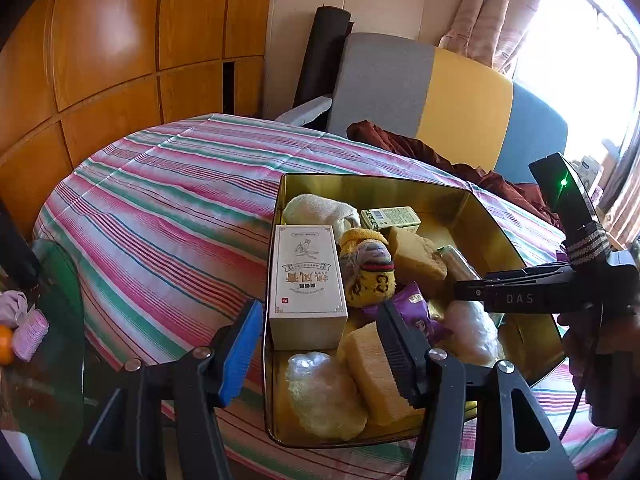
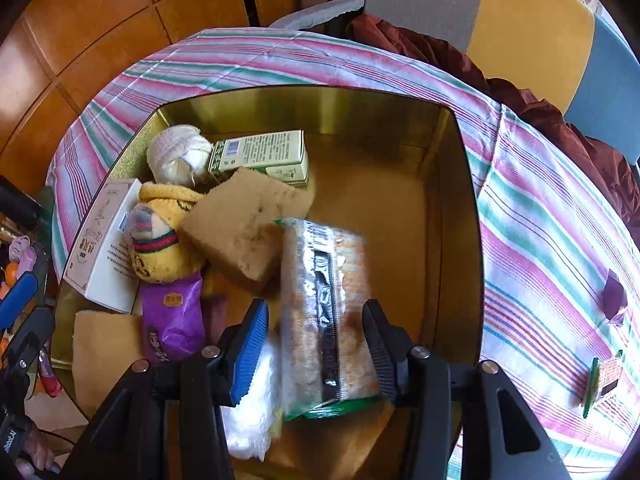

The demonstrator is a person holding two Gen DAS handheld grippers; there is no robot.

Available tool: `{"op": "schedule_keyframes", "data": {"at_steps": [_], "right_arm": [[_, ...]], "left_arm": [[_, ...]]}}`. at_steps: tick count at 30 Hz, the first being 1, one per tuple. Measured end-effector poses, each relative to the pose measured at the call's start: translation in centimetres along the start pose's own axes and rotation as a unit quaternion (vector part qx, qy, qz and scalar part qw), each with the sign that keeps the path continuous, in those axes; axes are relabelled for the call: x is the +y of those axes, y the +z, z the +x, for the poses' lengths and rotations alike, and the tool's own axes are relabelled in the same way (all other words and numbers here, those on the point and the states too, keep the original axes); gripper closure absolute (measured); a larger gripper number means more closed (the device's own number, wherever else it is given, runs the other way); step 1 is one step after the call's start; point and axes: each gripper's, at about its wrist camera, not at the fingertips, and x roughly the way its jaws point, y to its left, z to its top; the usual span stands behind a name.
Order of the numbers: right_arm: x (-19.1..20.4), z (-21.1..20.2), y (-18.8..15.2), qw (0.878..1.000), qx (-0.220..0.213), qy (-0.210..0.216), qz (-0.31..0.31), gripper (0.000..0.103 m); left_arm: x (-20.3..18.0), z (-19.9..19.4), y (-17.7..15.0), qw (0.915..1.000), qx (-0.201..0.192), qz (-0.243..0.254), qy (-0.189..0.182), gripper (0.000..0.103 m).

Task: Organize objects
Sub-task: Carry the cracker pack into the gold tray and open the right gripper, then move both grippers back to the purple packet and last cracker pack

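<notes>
A gold tin (image 2: 452, 200) (image 1: 472, 208) stands on the striped tablecloth. It holds a white box (image 1: 306, 280), a green box (image 2: 264, 154), a rolled yellow sock (image 2: 164, 240), tan sponges (image 2: 244, 228), a purple packet (image 2: 172, 320) and clear bags (image 1: 324, 392). My right gripper (image 2: 316, 352) (image 1: 460, 280) points down into the tin, shut on a blurred clear snack packet (image 2: 324, 312) with a green end. My left gripper (image 1: 320, 352) is open at the tin's near left corner. Its blue finger is outside the wall and its black finger inside, pressing on nothing.
On the cloth (image 2: 540, 240) right of the tin lie a purple wrapper (image 2: 614, 296) and a small green-edged packet (image 2: 604, 380). Behind the table are a dark red cloth (image 2: 440, 52) and cushioned chairs (image 1: 460, 96). A glass side table (image 1: 52, 340) with small items stands at the left.
</notes>
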Motion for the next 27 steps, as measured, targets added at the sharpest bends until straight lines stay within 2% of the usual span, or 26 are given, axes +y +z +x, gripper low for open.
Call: {"op": "schedule_keyframes", "data": {"at_steps": [7,12,15,20,27], "right_arm": [[-0.3,-1.8,-0.9,1.000,-0.027,0.013,0.006,0.051],[-1.7,-4.2,-1.6,0.997,-0.058,0.047,0.032,0.050],[-2.8,-5.1,-1.9,0.995,-0.071,0.049,0.050,0.050],[-6.5,-6.8,-3.3,0.989,-0.090,0.060,0.105,0.050],[-14.4,-7.8,-7.1,0.977,-0.089,0.019,0.193,0.050]], "left_arm": [[-0.6,-0.2,0.0,1.0000,-0.003,0.006,0.001,0.040],[-1.2,-0.5,-0.1,0.9999,-0.004,0.014,0.001,0.040],[-1.6,-0.7,-0.1,0.9998,-0.006,0.019,0.000,0.040],[-2.5,-0.8,-0.2,0.9995,-0.005,0.031,-0.004,0.040],[-3.9,-0.8,-0.4,0.9988,-0.001,0.047,-0.009,0.040]]}}
